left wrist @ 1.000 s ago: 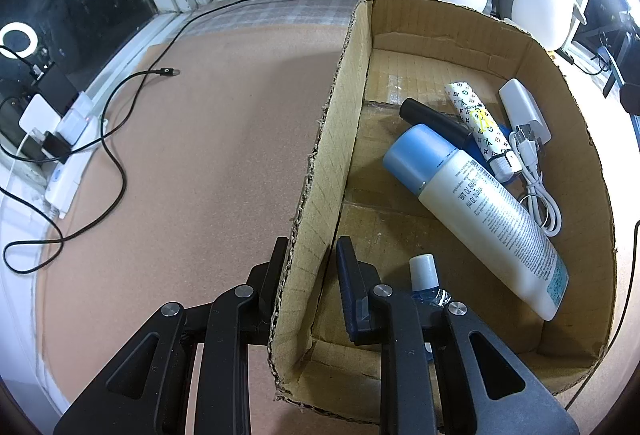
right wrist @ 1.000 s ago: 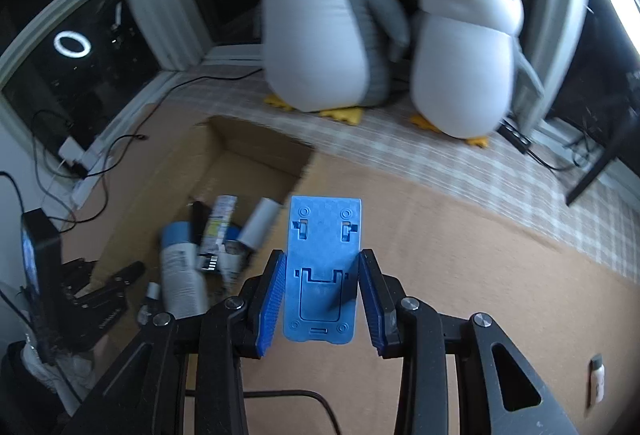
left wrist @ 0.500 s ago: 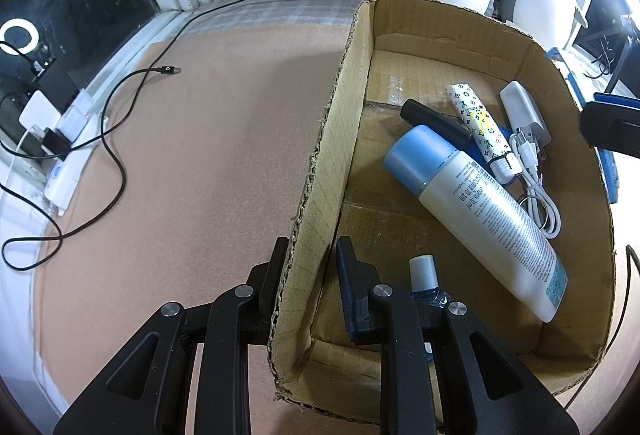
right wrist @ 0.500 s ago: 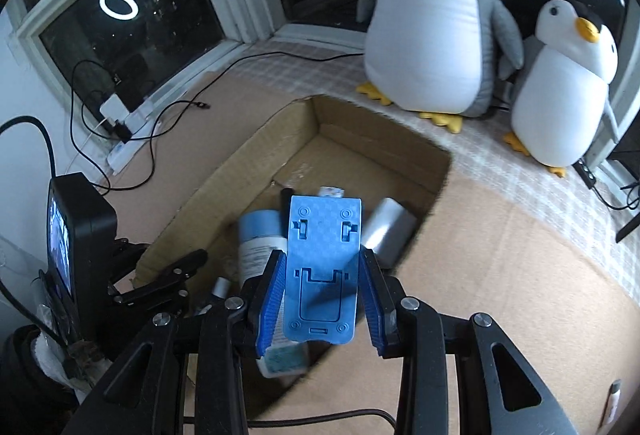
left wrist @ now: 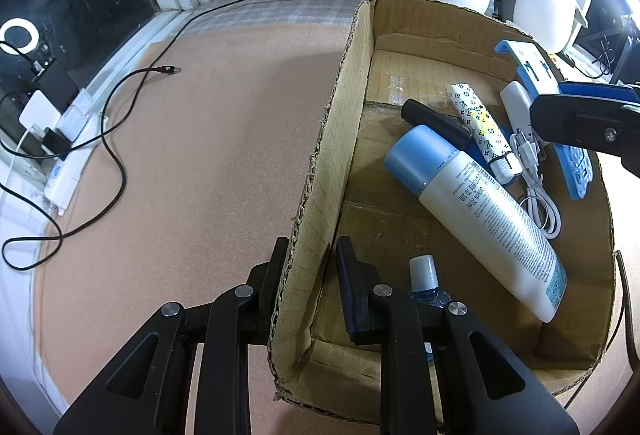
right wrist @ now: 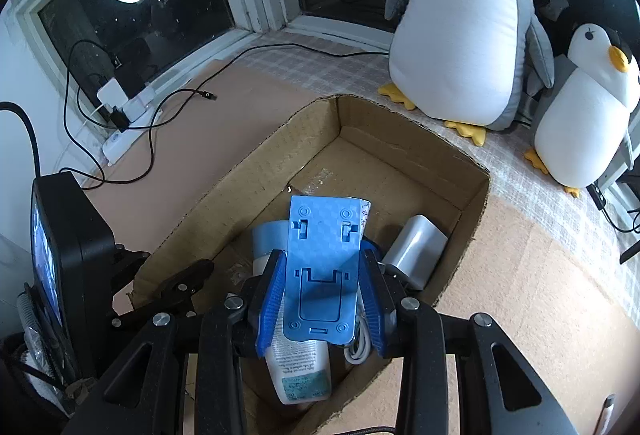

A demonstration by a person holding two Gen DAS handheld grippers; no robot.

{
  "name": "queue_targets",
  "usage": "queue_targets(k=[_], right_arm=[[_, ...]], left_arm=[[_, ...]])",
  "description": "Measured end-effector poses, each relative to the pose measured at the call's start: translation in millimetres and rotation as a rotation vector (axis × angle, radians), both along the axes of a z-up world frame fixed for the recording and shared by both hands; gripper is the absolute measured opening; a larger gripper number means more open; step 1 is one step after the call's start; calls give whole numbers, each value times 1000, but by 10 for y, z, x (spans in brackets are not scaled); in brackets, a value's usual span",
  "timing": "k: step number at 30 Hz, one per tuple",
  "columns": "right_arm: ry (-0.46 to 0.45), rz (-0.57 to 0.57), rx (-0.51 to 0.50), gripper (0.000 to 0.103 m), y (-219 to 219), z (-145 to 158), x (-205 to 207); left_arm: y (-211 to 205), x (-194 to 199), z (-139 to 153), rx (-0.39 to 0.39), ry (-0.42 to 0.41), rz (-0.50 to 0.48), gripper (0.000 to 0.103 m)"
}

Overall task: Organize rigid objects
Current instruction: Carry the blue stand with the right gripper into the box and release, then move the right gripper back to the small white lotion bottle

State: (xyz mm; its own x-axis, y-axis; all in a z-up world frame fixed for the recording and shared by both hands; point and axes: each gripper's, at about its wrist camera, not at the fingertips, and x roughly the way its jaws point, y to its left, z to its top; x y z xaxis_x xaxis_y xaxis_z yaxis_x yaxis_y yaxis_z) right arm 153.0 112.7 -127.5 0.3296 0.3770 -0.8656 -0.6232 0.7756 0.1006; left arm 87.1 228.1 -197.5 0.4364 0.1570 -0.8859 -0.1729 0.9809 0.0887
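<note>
In the left wrist view, the left claw (left wrist: 308,267) is clamped on the near left wall of the cardboard box (left wrist: 320,171), one finger outside the wall and one inside. Just right of the inner finger, a small bottle with a white cap (left wrist: 422,271) is seen standing in the box. Further ahead and to the right, a large white bottle with a blue cap (left wrist: 472,203) is laid slantwise on the box floor, with a black tube (left wrist: 436,121), a patterned white tube (left wrist: 482,131), a white power bank (left wrist: 516,103) and a coiled white cable (left wrist: 540,199) beyond it. The right claw's black finger (left wrist: 584,125) is seen at the far right edge, over the box's right wall. A black cable (left wrist: 116,155) is laid on the pink surface to the left.

In the right wrist view, the right claw (right wrist: 322,299) is closed on a blue phone stand (right wrist: 324,267), which is held upright between the blue pads above the box interior. Below it the white bottle and cable are partly hidden. Two plush penguins (right wrist: 460,35) are seated beyond the box.
</note>
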Motion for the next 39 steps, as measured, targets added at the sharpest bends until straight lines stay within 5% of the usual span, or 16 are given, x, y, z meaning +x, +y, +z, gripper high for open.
queue_targets(k=[5,10,27,39], right_arm=[[-13,9,-6,35,36,-10,-2],[-35,13,-9,48,37,16,-13],[-54,-10,10,48,-167,148,-39],[-39,-120,40,48,-755,183,31]], left_arm=[[0,0,0,0,0,0,20],[5,-3,-4,0,0,0,20],[9,-18,-15,11,2,-1,20],[0,-18,-13,17,3,0,20]])
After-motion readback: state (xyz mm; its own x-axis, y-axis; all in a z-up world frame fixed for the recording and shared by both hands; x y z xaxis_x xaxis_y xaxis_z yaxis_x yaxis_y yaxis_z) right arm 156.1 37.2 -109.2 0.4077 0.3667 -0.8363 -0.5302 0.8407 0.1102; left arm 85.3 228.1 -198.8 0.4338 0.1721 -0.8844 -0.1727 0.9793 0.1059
